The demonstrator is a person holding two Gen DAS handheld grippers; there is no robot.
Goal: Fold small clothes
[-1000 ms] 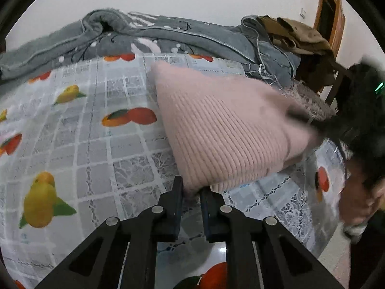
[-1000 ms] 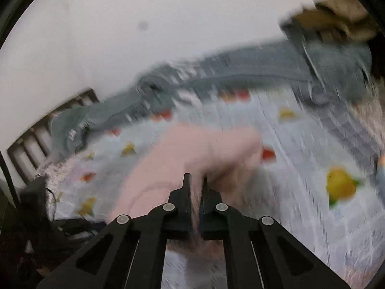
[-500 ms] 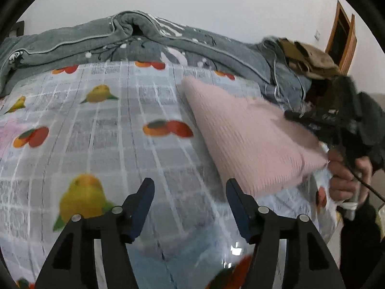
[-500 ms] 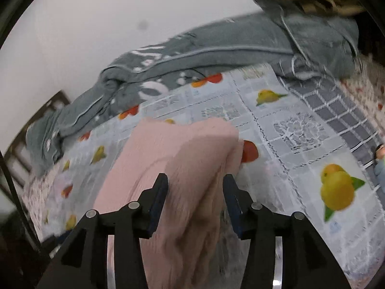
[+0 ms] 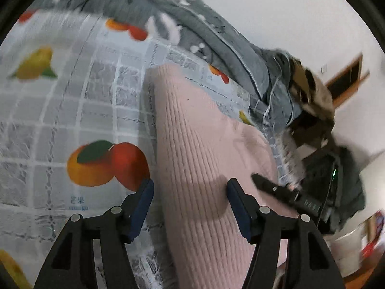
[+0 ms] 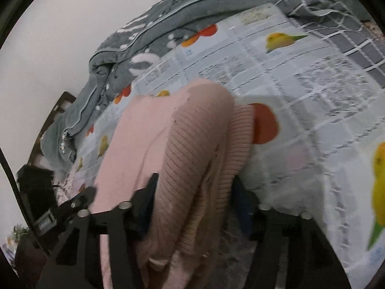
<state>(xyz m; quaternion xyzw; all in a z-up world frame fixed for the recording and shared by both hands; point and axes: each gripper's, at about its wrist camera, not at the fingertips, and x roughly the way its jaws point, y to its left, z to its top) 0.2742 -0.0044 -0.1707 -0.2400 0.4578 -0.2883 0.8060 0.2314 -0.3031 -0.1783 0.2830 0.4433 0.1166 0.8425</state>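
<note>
Your left gripper (image 5: 190,201) has its jaws apart and they are closing a little. The pink sweater (image 5: 204,149) lies folded on the fruit-print cloth (image 5: 72,110) and runs between these jaws and on past them. The pads do not press on it; there is a gap on each side. Left of the left jaw you see a printed orange and red fruit (image 5: 108,163). Past the right jaw a dark tip of your right gripper (image 5: 276,187) pokes in over the sweater's edge. Everything far off is smeared, so the brown heap (image 5: 310,89) on the grey blanket (image 5: 216,41) is hard to make out.

From your right gripper (image 6: 195,202) the jaws are also apart and closing. A thick fold of the sweater (image 6: 192,144) bulges up between them and hides the inner sides of both pads, so you cannot tell if they touch it. The right jaw is blurry. Your left gripper (image 6: 77,204) shows beyond the left jaw, partly cut off.
</note>
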